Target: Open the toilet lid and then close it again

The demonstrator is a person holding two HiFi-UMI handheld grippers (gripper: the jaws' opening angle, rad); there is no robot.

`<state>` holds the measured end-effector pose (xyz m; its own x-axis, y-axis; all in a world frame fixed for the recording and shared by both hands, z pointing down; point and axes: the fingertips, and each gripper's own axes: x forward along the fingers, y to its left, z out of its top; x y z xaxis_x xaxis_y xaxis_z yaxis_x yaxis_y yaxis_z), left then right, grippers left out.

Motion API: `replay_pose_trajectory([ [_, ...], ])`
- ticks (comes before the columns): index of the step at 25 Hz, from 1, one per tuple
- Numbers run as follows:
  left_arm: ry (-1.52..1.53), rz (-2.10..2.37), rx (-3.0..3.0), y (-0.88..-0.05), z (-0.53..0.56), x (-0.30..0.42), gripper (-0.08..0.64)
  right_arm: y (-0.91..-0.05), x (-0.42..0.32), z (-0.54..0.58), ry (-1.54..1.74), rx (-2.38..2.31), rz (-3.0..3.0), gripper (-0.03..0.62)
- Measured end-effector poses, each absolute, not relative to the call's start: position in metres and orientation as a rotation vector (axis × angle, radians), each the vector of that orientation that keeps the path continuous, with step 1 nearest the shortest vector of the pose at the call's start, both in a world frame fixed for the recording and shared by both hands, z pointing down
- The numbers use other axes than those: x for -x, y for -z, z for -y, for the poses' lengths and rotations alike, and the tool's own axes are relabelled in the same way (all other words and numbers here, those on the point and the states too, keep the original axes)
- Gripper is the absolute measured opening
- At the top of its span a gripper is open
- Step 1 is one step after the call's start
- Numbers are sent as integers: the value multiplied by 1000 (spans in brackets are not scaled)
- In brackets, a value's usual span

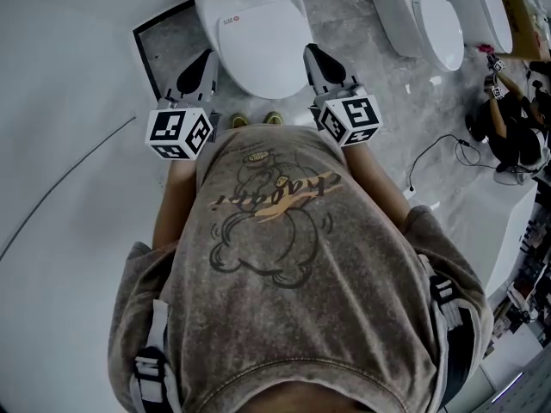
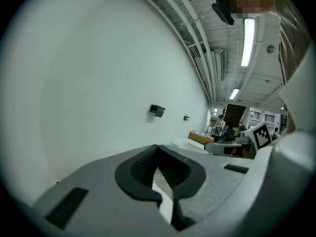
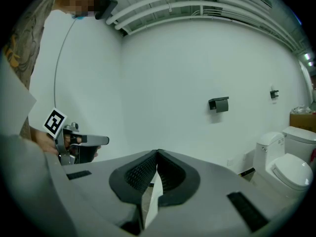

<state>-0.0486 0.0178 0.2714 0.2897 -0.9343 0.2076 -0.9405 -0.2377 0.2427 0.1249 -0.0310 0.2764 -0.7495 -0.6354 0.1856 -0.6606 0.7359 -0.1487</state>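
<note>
Toilet [image 1: 258, 37] on the floor against the wall, its lid [image 1: 263, 46] lying flat over the bowl, whose contents are hidden. The left tool [image 1: 201, 65] and right tool [image 1: 317, 58] flank the lid's front edge, each with jaws closed together and holding nothing.

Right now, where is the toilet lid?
In the head view, top centre: the toilet lid lies closed, between the left gripper and the right gripper.
</note>
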Motion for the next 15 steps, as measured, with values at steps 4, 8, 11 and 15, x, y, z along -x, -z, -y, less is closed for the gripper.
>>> replay_pose_trajectory([
  [4, -27, 1699, -2238, -276, -17, 50, 9, -280, -128, 33, -311, -1071, 2799, 26],
  [8, -30, 1695, -2246, -280, -16, 49, 9, -283, -128, 31, -302, -1073, 2799, 26],
  [11, -40, 1689, -2266, -275, -16, 48, 9, -281, -128, 29, -302, -1077, 2796, 26],
  [15, -48, 1688, -2276, -265, -19, 50, 9, -274, -127, 25, -308, -1087, 2796, 26],
])
